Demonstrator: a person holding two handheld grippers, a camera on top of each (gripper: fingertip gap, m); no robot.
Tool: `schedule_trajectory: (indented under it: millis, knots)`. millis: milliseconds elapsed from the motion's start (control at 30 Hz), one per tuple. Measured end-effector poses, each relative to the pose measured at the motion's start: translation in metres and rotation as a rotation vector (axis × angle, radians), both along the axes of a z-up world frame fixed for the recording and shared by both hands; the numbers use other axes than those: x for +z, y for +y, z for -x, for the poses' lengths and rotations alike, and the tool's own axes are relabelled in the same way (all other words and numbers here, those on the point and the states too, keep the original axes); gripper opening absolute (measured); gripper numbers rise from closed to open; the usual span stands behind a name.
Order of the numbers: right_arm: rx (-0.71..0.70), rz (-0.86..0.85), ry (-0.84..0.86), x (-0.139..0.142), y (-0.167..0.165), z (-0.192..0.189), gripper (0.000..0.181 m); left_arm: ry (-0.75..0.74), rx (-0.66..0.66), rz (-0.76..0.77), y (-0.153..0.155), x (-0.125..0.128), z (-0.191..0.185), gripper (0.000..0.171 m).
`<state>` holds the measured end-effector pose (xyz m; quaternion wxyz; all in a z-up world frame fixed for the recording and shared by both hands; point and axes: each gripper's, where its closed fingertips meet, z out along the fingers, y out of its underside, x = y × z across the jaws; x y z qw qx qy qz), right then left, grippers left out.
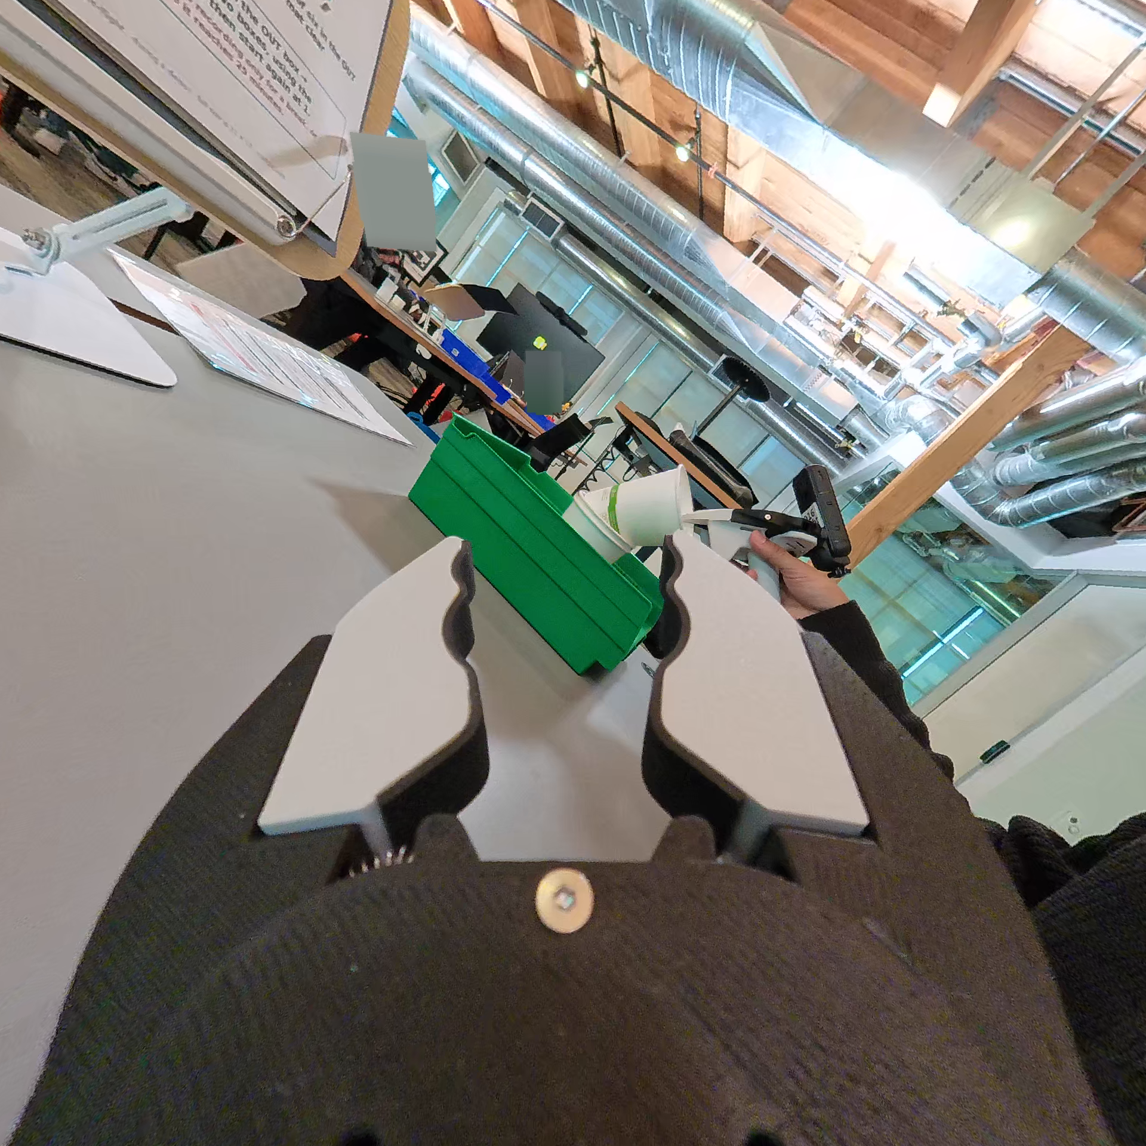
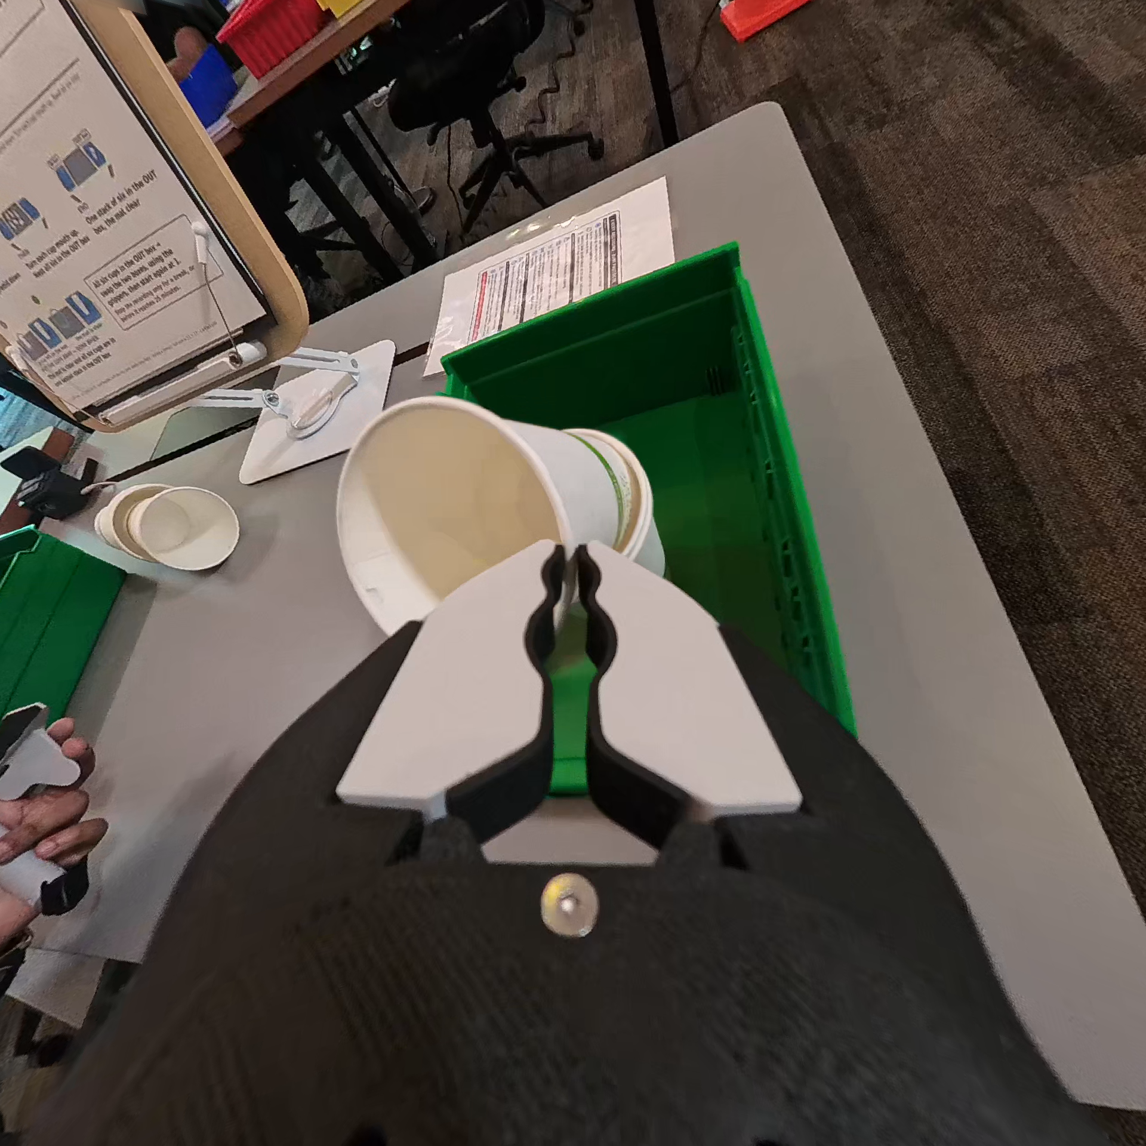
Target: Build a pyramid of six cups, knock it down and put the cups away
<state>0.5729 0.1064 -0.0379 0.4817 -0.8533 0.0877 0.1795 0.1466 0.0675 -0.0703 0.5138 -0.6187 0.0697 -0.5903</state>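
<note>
Above the green bin (image 2: 632, 384) on the grey surface (image 2: 930, 558), your right claw (image 2: 572, 552) is closed narrow on the rim of a white paper cup (image 2: 446, 496). The cup is tilted, with its mouth turned toward the camera, and its bottom sits inside a stack of other cups (image 2: 632, 496) with a green stripe. This stack leans over the open inside of the bin. Whether the stack touches the bin floor, you cannot tell from these views.

Your left claw (image 1: 564, 546) is wide and holds nothing. It hangs over the bare surface, pointing toward the long outer wall of the same bin (image 1: 533, 558), near it but apart from it.

To the left in the right wrist view, a second group of nested white cups (image 2: 167, 524) lies on its side on the surface, beside the corner of another green bin (image 2: 43, 595). Behind them a white stand (image 2: 310, 415) holds a board with a printed sheet (image 2: 93, 217). A laminated paper (image 2: 558, 273) lies flat behind the first bin, and the bin covers its near edge.
</note>
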Motion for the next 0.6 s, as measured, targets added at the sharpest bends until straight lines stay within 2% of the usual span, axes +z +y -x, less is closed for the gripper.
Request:
schedule_trajectory:
  millis: [333, 500, 600]
  knots:
    - [-0.015, -0.104, 0.074, 0.021, 0.002, 0.001, 0.020, 0.005, -0.005, -0.001, -0.001, -0.001, -0.001, 0.058]
    - [0.021, -0.252, 0.137, 0.052, 0.001, 0.011, 0.025, 0.005, -0.003, 0.004, 0.000, -0.001, -0.001, 0.058]
    - [0.057, -0.332, 0.103, 0.068, -0.002, 0.023, 0.026, 0.008, -0.002, 0.005, 0.000, -0.002, -0.001, 0.059]
